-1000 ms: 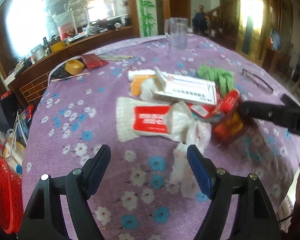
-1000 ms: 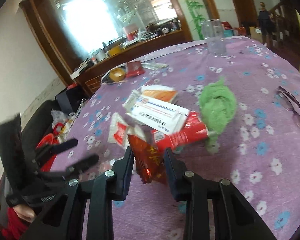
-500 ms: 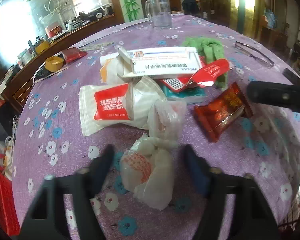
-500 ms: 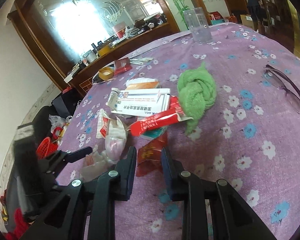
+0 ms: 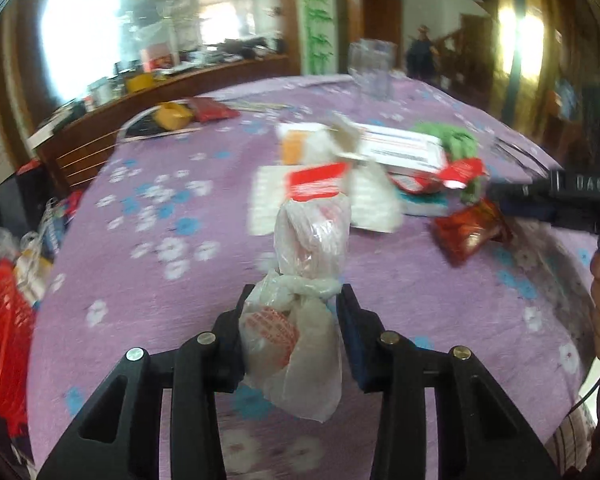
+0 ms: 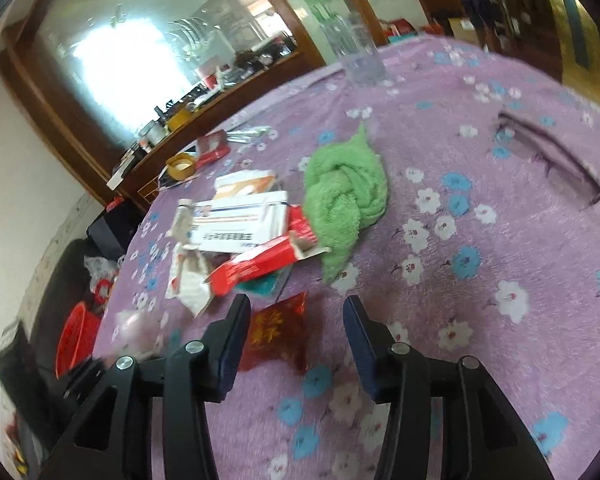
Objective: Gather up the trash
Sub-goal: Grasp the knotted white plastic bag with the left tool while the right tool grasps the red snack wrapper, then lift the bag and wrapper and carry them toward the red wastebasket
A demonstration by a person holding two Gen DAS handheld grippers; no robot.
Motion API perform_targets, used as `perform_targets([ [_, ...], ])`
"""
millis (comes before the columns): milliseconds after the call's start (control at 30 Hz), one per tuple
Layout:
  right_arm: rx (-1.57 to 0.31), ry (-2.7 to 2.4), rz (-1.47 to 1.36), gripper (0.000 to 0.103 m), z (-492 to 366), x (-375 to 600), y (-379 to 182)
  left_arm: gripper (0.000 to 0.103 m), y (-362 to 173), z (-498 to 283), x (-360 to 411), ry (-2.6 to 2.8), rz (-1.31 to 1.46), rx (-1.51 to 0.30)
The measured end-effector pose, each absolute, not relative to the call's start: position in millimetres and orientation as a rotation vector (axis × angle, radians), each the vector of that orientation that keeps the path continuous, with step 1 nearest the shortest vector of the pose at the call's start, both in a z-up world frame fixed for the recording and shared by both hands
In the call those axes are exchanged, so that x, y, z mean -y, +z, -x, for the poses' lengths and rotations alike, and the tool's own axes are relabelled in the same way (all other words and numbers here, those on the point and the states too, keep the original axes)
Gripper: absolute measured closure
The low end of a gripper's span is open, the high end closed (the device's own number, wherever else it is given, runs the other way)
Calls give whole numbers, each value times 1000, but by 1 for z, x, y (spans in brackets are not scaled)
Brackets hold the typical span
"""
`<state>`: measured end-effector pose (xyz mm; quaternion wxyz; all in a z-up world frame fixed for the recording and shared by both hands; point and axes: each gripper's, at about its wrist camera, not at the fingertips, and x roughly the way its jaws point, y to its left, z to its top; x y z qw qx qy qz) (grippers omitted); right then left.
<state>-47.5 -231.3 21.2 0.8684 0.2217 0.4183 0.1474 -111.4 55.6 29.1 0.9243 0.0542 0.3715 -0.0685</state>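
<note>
left of the bench, down by the floor, a red basket stands with its contents out of sight, and beside it lies loose plastic. the left tool is closing on a knotted clear plastic bag with crumpled wrapping inside, near the bench's front edge. right of the bag, the right tool is opening around a dark red snack packet lying flat below the trash pile; a glass mug stands far back.

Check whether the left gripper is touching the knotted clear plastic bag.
Touching. The left wrist view shows the left gripper closing on the knotted plastic bag, both pads against its sides.
</note>
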Motion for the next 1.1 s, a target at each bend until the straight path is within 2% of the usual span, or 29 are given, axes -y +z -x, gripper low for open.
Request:
perform_targets([
  [33,-898,323,-468,51,45,227,16,64,30,112,-63,-125,-96,-760],
  [100,-923,368,-463,63,46,217,12,64,30,111,-75,-94,-80,-758],
  [333,-983,717,-346,63,85,155,29,64,28,109,-89,-94,-35,-767],
  [433,-965,688,-232,63,98,150,40,64,28,107,-88,-99,-31,-768],
  [467,-949,649,-200,61,98,151,45,64,28,107,-88,-96,-29,-768],
  [567,-907,497,-147,46,90,156,51,64,28,107,-89,-87,-27,-767],
  [833,-954,414,-100,45,68,127,25,64,28,110,-87,-63,-38,-745],
  [933,-955,400,-76,54,67,117,20,64,29,112,-87,-62,-40,-740],
  [967,-958,392,-62,64,67,114,18,64,29,112,-87,-57,-40,-737],
  [1100,-918,380,-39,65,70,107,15,64,30,113,-87,-50,-39,-728],
])
